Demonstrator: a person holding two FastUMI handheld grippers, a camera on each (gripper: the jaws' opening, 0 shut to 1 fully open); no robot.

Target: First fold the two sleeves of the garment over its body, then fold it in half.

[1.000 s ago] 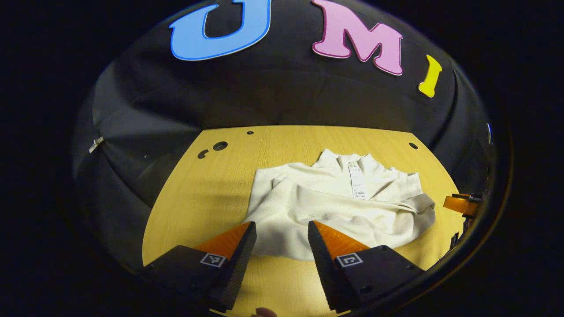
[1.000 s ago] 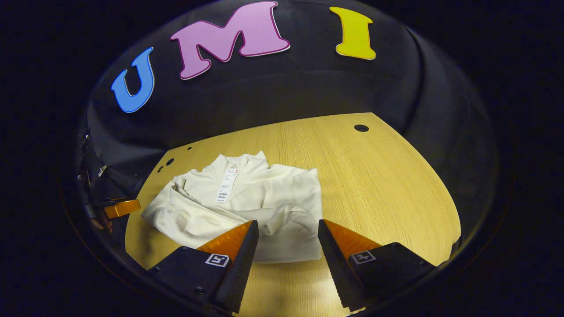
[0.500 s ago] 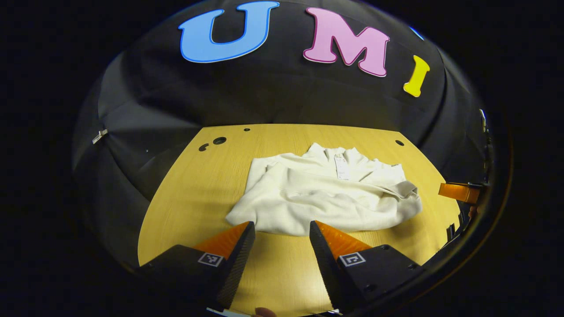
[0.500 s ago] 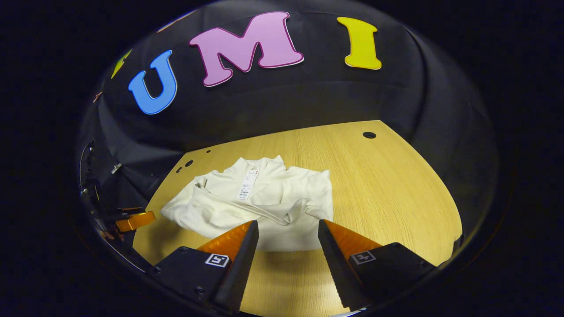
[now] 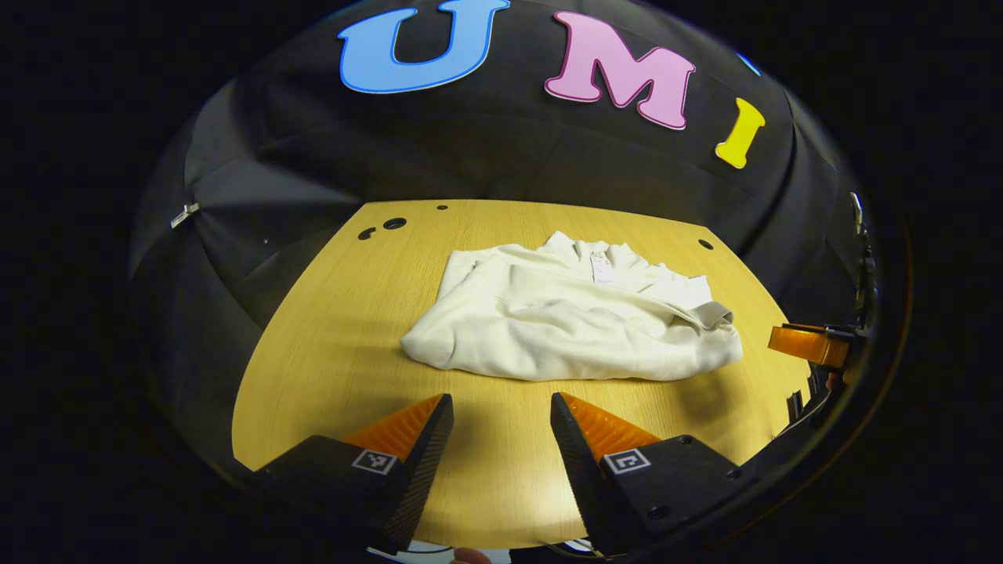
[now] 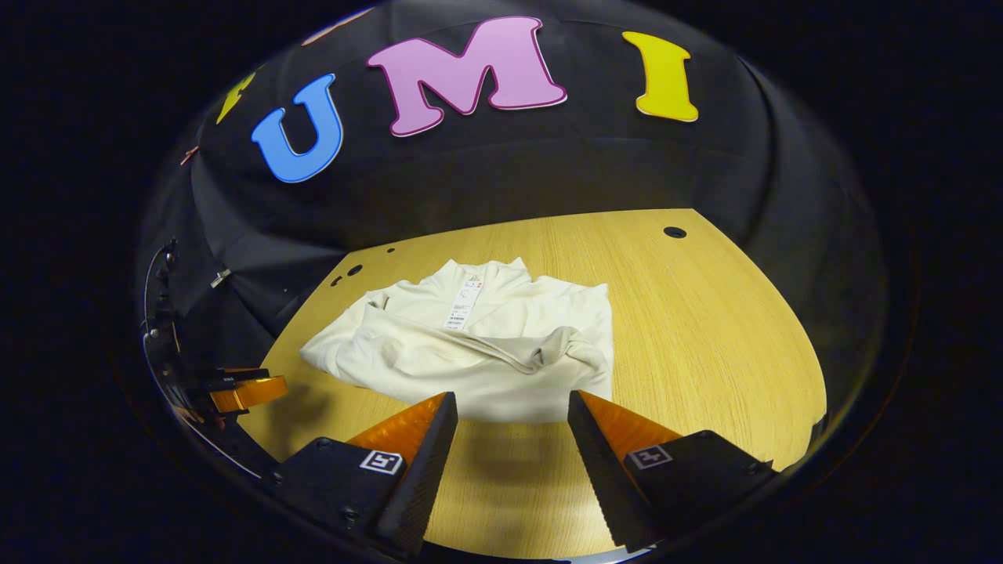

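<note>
We see garment (image 5: 564, 329) folded on table (image 5: 337, 352), long axis left-right, lying just beyond both grippers. Left gripper (image 5: 501, 411) and right gripper (image 6: 513, 407) both jaws wide apart, holding nothing. Right sits nearer hem. Fold looks done.

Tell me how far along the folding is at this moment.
Looks essentially finished: the garment lies on the table as a compact folded bundle, a sleeve cuff tucked across its body and the lower half brought up toward the collar tag. Nothing is in hand: the left gripper and right gripper are both open, short of the cloth. At most, tidying the rumpled edge remains.
</note>
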